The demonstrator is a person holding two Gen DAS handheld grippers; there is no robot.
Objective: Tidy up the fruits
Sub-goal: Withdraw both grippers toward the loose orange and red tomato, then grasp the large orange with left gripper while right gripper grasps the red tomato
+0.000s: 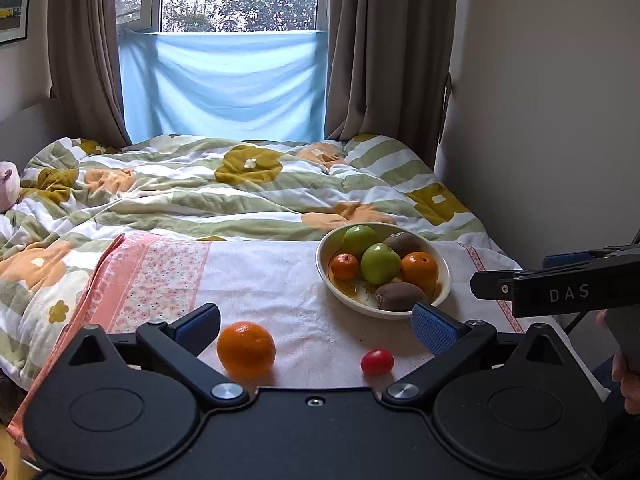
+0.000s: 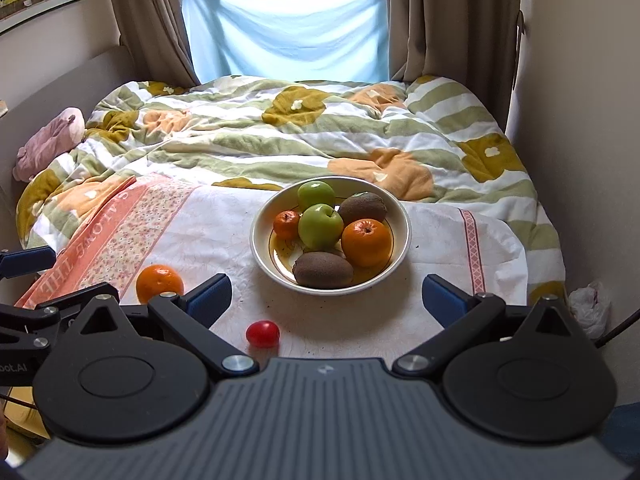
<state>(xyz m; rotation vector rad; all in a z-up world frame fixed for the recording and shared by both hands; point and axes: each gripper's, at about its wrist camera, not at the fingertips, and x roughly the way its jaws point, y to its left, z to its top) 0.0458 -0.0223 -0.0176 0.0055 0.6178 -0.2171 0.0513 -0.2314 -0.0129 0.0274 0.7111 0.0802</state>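
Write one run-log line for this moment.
left tool open, empty | right tool open, empty | bowl holds six fruits | orange, small red fruit outside on cloth

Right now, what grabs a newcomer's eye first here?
The white bowl mid-cloth, piled with two green apples, two kiwis and two oranges. Then the strays outside it: a loose orange and a small red tomato on the cloth, nearer the open left gripper.

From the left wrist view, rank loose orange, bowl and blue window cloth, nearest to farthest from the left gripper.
1. Loose orange: between the open left gripper fingers, left side.
2. Bowl: ahead, right.
3. Blue window cloth: far back, beyond the bed.
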